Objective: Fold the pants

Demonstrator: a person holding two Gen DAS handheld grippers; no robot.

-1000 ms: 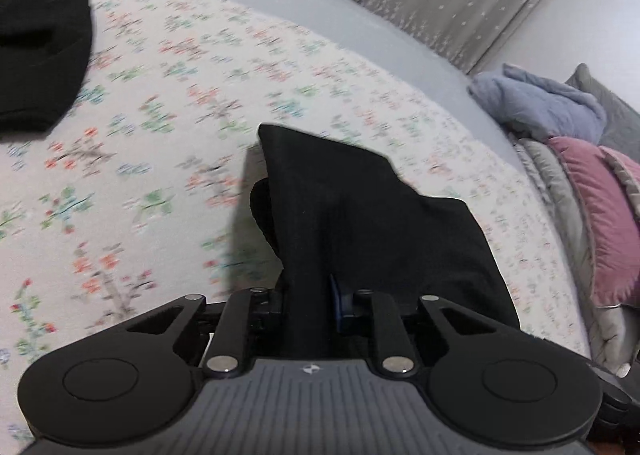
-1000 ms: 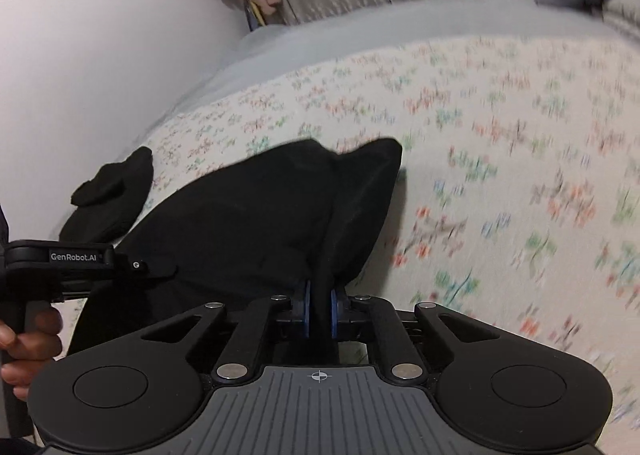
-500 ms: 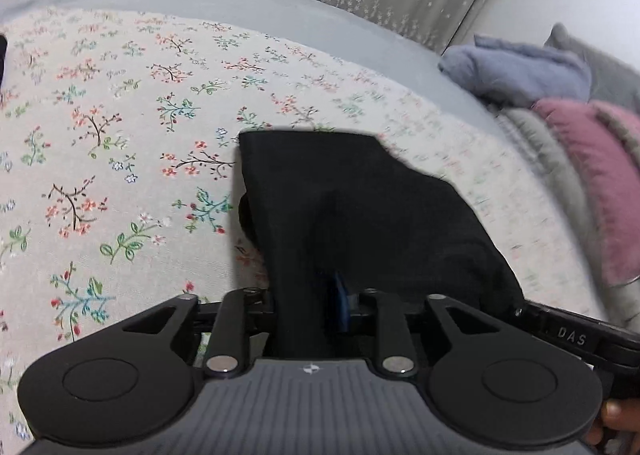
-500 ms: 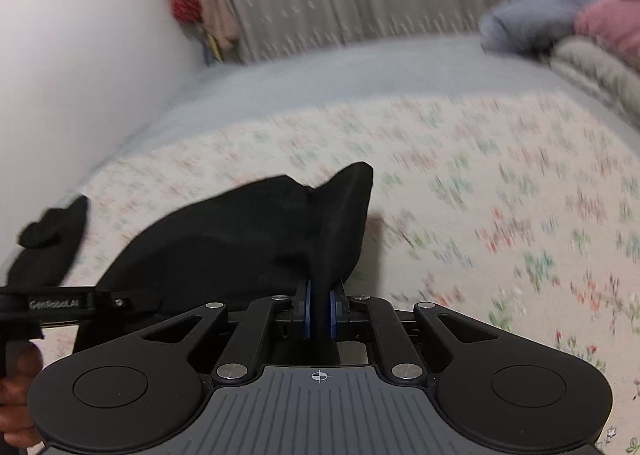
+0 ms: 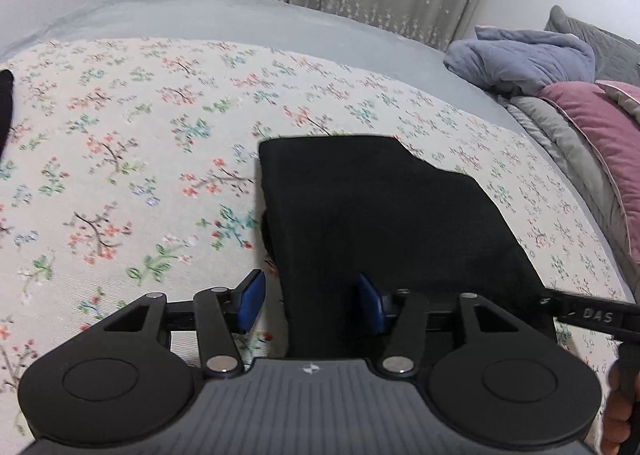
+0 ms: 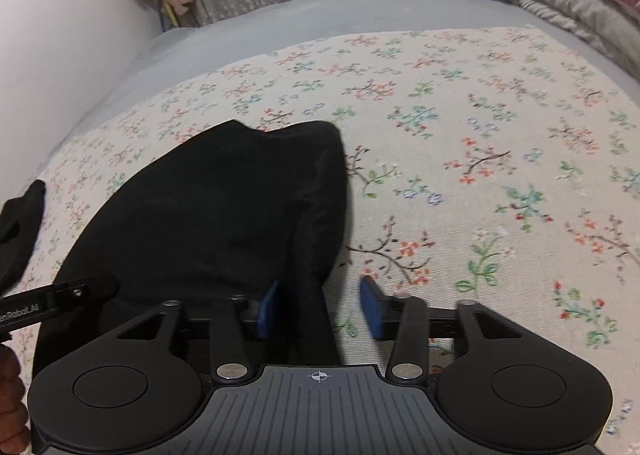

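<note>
The black pants [image 5: 380, 215] lie folded on the floral bedspread [image 5: 120, 159], a flat dark slab reaching from my grippers toward the middle of the bed. My left gripper [image 5: 310, 305] is over the near left corner, its jaws opening; the cloth's edge lies between the blue pads [image 5: 252, 301] but they stand off it. In the right wrist view the pants [image 6: 208, 215] fill the left half. My right gripper [image 6: 322, 311] is at the near right corner, jaws opening, with the fold's edge loose between its pads [image 6: 370, 309].
A second black garment [image 6: 18, 223] lies at the bed's left edge. Grey-blue, pink and grey bedding [image 5: 560, 67] is piled at the right. A grey sheet [image 5: 240, 23] and a curtain lie behind. A hand [image 6: 10, 399] holds the other gripper's handle at lower left.
Both grippers swung across the bed with the pants, which now lie flat on the spread. Both pairs of jaws, pinched on the cloth earlier, have come apart and released it.
</note>
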